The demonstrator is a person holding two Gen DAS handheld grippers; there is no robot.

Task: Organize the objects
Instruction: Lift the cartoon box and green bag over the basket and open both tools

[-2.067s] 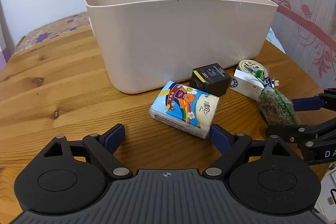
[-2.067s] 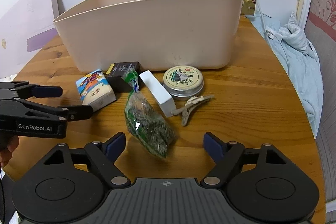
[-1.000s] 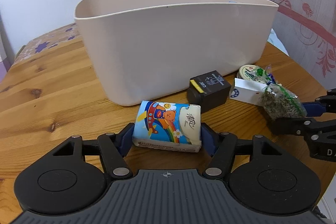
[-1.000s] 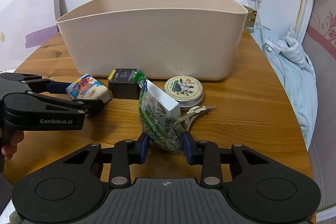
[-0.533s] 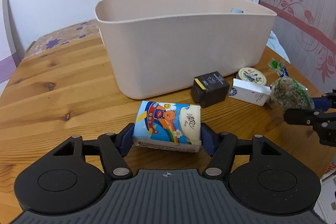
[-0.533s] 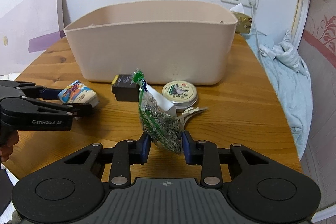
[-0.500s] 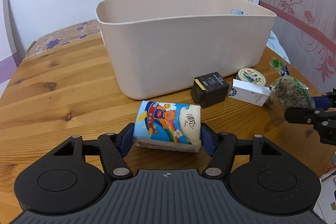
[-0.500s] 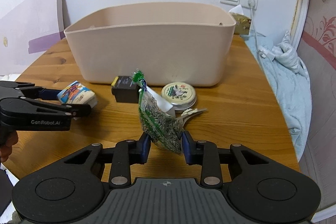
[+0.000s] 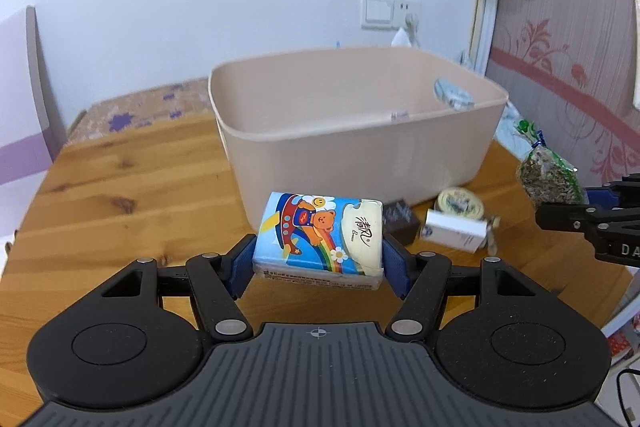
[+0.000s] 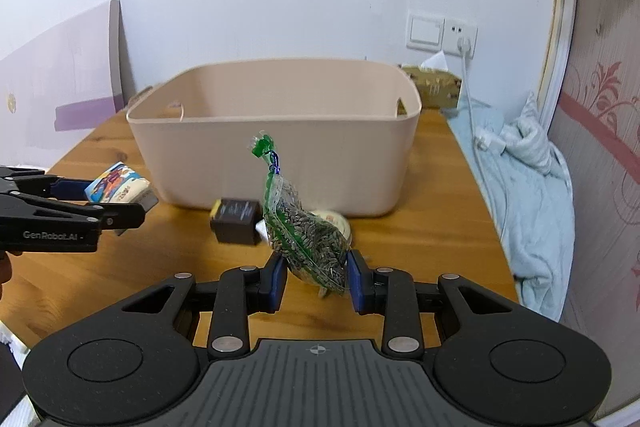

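Observation:
My left gripper is shut on a colourful cartoon tissue pack and holds it above the wooden table, in front of the beige plastic bin. My right gripper is shut on a clear bag of seeds with a green tied top, held in the air in front of the bin. The seed bag and the right gripper also show at the right of the left wrist view. The tissue pack shows at the left of the right wrist view.
On the table by the bin's front wall lie a black box, a white carton and a round tin. A blue cloth and a charger cable hang off the table's right edge. A wall socket is behind.
Both grippers have risen well above the table with their loads. The bin's inside now shows from above. The objects on the table have not moved.

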